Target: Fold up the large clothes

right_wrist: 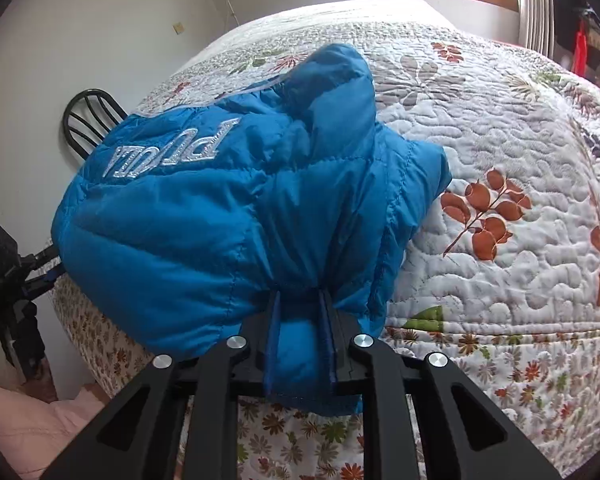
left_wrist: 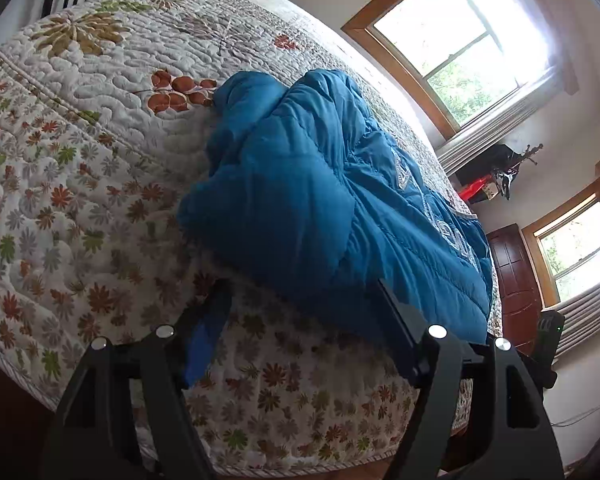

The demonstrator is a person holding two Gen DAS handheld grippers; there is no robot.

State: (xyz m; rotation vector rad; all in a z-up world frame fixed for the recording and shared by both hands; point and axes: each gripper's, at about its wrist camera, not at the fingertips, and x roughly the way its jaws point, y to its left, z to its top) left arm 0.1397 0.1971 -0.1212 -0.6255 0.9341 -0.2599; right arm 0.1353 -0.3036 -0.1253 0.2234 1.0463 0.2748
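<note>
A puffy blue jacket (left_wrist: 320,200) with silver lettering lies bunched at the edge of a bed with a floral quilt (left_wrist: 80,128). My left gripper (left_wrist: 300,300) is open just below the jacket's lower edge, its fingers spread wide, nothing between them. In the right wrist view the jacket (right_wrist: 228,208) hangs over the bed's corner. My right gripper (right_wrist: 300,308) is shut on a fold of the jacket's hem, blue cloth pinched between its pads. The left gripper (right_wrist: 16,276) also shows at the far left of that view, by the bed's side.
The quilt (right_wrist: 500,200) spreads wide beyond the jacket. Two windows (left_wrist: 460,40) and a brown door (left_wrist: 512,276) stand on the far walls. A black chair back (right_wrist: 88,116) is behind the bed. Pink cloth (right_wrist: 24,420) lies on the floor below.
</note>
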